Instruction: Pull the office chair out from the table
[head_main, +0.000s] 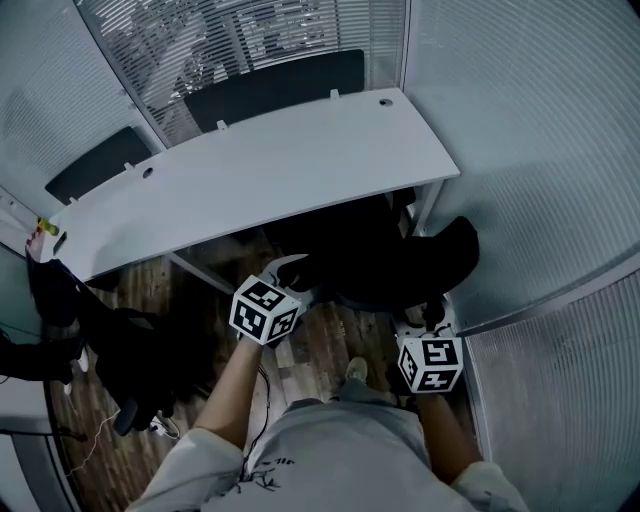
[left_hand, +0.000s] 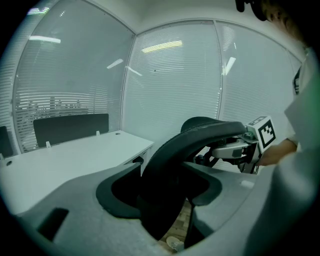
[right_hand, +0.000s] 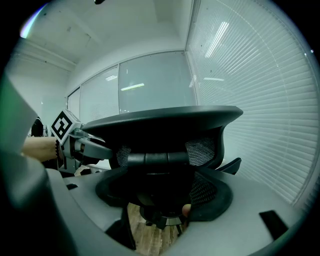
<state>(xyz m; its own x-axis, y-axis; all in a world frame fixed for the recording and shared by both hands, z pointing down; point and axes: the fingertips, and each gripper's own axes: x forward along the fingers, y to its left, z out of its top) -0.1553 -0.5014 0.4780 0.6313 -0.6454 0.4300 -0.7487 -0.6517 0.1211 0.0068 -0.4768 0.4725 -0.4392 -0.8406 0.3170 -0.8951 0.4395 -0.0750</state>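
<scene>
Chair (head_main: 390, 262): black, with a mesh back, it stands on the wood floor (head_main: 325, 345) at the near side of the white table (head_main: 260, 170), its seat partly under the table's right end and its back towards the person. The left gripper (left_hand: 165, 200) has its jaws set wide and closed on the curved top edge of the back, which fills the gap between them. The right gripper (right_hand: 160, 195) clamps the back's other side in the same way. Behind the table and to its right stand glass walls (head_main: 520, 130) with blinds.
</scene>
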